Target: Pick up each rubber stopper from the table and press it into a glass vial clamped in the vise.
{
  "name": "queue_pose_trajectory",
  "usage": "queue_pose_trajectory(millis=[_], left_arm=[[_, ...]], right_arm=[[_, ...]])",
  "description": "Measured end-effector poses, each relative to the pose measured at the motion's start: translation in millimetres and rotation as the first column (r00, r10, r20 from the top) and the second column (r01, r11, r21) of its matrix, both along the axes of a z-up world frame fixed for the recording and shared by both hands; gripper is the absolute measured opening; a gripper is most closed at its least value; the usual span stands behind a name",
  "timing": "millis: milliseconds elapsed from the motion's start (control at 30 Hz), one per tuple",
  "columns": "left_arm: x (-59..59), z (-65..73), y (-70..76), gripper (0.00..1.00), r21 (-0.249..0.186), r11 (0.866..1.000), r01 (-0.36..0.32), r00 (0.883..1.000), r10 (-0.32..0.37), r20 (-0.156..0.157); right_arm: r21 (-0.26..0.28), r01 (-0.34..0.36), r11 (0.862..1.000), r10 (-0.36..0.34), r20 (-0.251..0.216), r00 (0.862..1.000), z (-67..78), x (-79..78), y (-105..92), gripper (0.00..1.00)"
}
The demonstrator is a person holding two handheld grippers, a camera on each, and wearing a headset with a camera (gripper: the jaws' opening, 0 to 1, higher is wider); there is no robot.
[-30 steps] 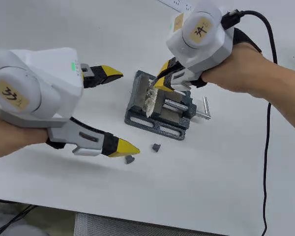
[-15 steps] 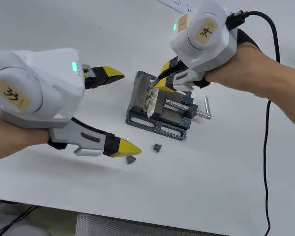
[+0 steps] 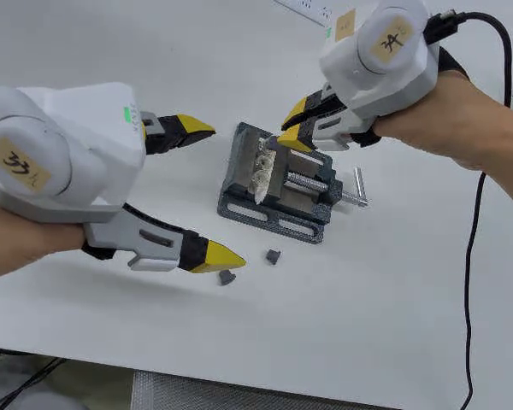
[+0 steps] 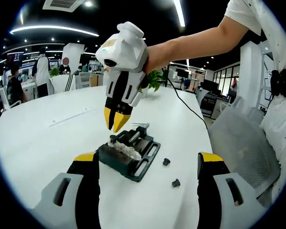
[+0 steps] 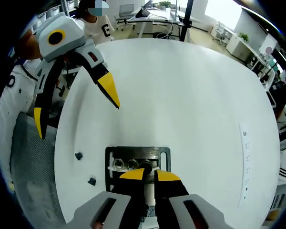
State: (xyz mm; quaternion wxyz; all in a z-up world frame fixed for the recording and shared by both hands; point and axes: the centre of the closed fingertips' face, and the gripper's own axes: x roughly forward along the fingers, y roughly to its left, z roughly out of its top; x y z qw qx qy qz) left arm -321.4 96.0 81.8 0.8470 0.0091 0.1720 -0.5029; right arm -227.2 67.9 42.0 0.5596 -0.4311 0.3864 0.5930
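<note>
The left gripper point(image 3: 212, 192) hung over the bench point(image 3: 393, 299) with its jaws spread wide and nothing in them. Two small grey stoppers point(image 3: 273, 255) lay loose on the bench. One stopper point(image 3: 227, 277) sat just beside the tip of the nearer jaw; I could not tell if they touched. The other lay between it and the vise point(image 3: 274, 213). The vise stood in front of the spread jaws and held a row of vials point(image 5: 132, 164). In the right gripper view, one end vial looked dark on top. The right gripper point(image 3: 292, 128) hovered just above the vise, jaws almost pressed together, pinching nothing. A black cable point(image 3: 474, 256) ran along the bench, well apart.
</note>
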Motion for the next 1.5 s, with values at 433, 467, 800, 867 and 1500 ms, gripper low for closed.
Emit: queue_pose_trajectory(millis=[433, 467, 800, 867, 1500], left_arm=[[0.8, -0.9, -0.6, 0.84, 0.002, 1.0, 0.008, 1.0, -0.008, -0.004], [0.7, -1.1, -0.6, 0.84, 0.003, 1.0, 0.008, 1.0, -0.008, -0.006], [1.6, -1.0, -1.1, 0.84, -0.003, 1.0, 0.005, 1.0, -0.005, -0.009], [2.1, -1.4, -1.4, 0.83, -0.003, 1.0, 0.004, 1.0, -0.004, -0.008], [5.9, -0.5, -3.3, 0.82, -0.021, 1.0, -0.006, 1.0, 0.005, -0.009]], right_arm=[[0.009, -0.001, 1.0, 0.001, -0.026, 1.0, -7.0, -2.6, 2.3, 0.0], [0.009, -0.002, 1.0, 0.002, -0.026, 1.0, -7.8, -2.7, 2.1, 0.0], [0.002, -0.004, 1.0, 0.004, -0.03, 1.0, -13.6, -2.6, 2.4, 0.0], [-0.001, -0.008, 1.0, 0.008, -0.025, 1.0, -13.4, -3.3, 2.1, 0.0], [-0.032, -0.018, 0.999, 0.017, -0.034, 0.999, -14.0, -2.0, 5.5, 0.0]])
